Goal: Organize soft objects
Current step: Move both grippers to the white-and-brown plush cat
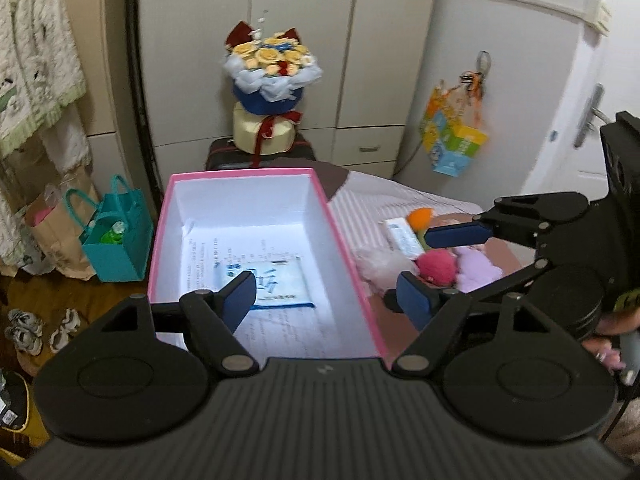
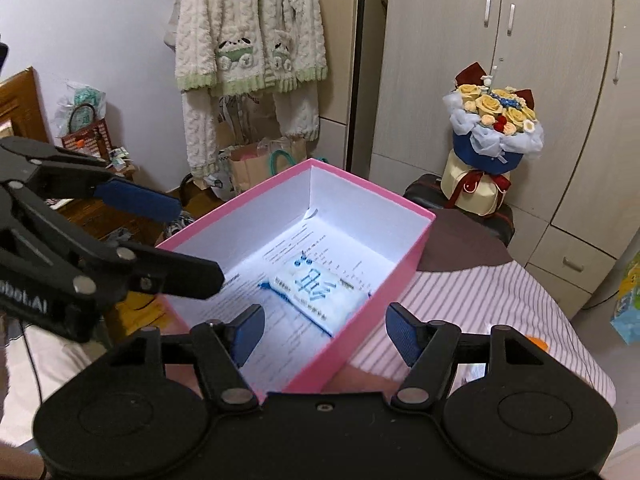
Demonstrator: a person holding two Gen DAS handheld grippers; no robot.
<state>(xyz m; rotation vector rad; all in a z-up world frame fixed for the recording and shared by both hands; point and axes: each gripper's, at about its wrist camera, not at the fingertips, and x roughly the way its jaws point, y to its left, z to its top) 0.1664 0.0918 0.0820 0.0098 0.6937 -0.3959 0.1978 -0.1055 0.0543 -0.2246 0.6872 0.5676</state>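
The pink box (image 1: 240,196) with a white inside stands open on the striped bed, directly ahead in both wrist views. A white tissue pack (image 1: 280,280) lies on printed sheets on its floor. My left gripper (image 1: 328,298) hovers open over the near end of the box, nothing between its fingers. To the right of the box, soft toys lie on the bed: a white fluffy one (image 1: 380,264), a pink ball (image 1: 436,266), a purple one (image 1: 476,268) and an orange one (image 1: 422,216). My right gripper (image 2: 326,332) is open and empty over the box (image 2: 400,272), above the pack (image 2: 316,292).
A second tissue pack (image 1: 404,236) lies among the toys. A flower bouquet (image 1: 272,76) stands on a dark suitcase before the wardrobe. A teal bag (image 1: 116,240) and shoes (image 1: 24,328) sit on the floor to the left. A fleece garment (image 2: 248,40) hangs on the wall.
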